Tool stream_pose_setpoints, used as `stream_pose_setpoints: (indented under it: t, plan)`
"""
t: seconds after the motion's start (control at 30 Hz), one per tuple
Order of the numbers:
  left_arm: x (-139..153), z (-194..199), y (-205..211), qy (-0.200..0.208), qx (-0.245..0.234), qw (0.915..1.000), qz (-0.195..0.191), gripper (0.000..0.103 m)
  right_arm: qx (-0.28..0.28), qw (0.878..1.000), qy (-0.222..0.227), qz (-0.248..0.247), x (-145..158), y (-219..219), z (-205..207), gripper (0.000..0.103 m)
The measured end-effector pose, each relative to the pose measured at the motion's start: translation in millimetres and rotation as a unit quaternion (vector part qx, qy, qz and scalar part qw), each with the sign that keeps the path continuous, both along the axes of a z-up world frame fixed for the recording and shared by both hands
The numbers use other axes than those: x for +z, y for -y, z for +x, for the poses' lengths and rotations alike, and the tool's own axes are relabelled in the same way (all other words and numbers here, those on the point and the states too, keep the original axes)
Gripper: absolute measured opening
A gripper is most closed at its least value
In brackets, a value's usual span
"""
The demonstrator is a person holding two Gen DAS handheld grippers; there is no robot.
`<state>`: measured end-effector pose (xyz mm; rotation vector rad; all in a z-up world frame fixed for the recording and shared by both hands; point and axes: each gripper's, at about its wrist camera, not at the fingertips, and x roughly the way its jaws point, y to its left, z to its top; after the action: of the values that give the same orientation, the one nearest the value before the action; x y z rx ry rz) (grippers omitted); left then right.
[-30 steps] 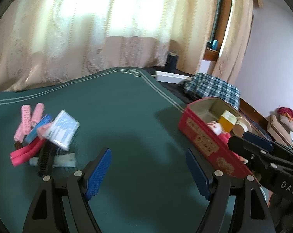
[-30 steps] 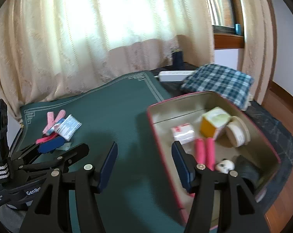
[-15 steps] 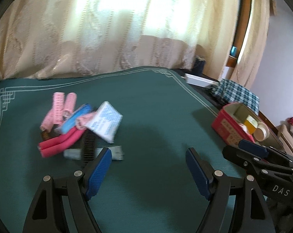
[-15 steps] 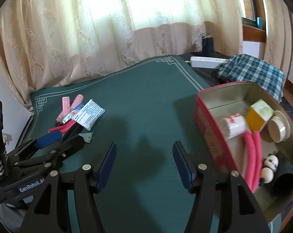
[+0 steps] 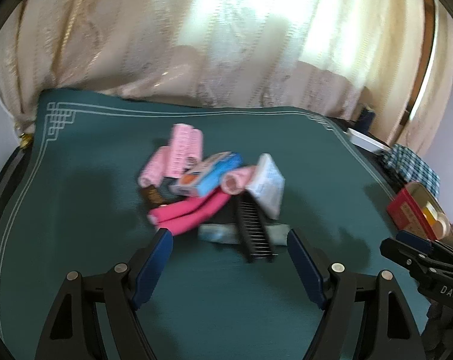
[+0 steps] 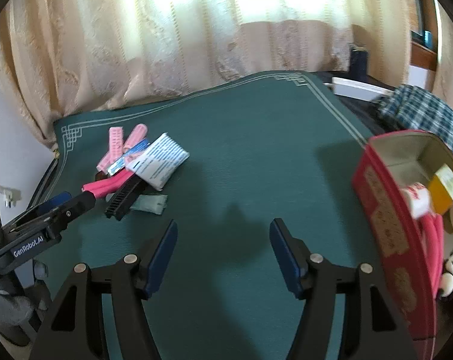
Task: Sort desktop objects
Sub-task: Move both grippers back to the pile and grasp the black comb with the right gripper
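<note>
My left gripper [image 5: 229,241] hangs over the green desk mat [image 5: 76,210] with its jaws spread wide and nothing between the blue pads. Just past the tips sits the pile. The black comb [image 5: 253,229] lies closest, its long axis running away from me, near end pointing almost straight into the gap of my jaws, not touching them. Under it, crosswise, lies a pale sachet [image 5: 217,234]. The pair of hot-pink foam rollers [image 5: 187,214] runs slantwise, their near ends just beside my left pad; whether they touch is blurred. Behind them a blue-and-white carton [image 5: 208,174] points up to the right, light pink hair rollers [image 5: 181,147] stand further back, and a white tissue pack [image 5: 267,184] leans on the right of the heap.

My right gripper [image 6: 223,249] has its jaws opening, only bare mat between them, well apart from the pile off to its left. The red tin [image 6: 385,210] sits at its right, open, with a yellow box [image 6: 444,192], a white bottle [image 6: 417,202] and pink foam rollers [image 6: 433,240] inside.
</note>
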<state>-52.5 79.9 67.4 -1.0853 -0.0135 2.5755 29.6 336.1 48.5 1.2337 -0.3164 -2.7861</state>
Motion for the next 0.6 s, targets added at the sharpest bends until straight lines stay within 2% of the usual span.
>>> stream_pose_setpoints:
  t: [0.3,0.6]
  plan:
    - [-11.3,-15.3,31.8,0.012,0.035,0.9993,0.011,0.08,0.046,0.999,0.021,0.006,-6.9,32.3,-27.2,0.07]
    - [-25.1,-21.4,39.8,0.026,0.038,0.9987,0.022,0.08,0.066,0.997,0.042,-0.02,-9.8,53.5,-59.3,0.07]
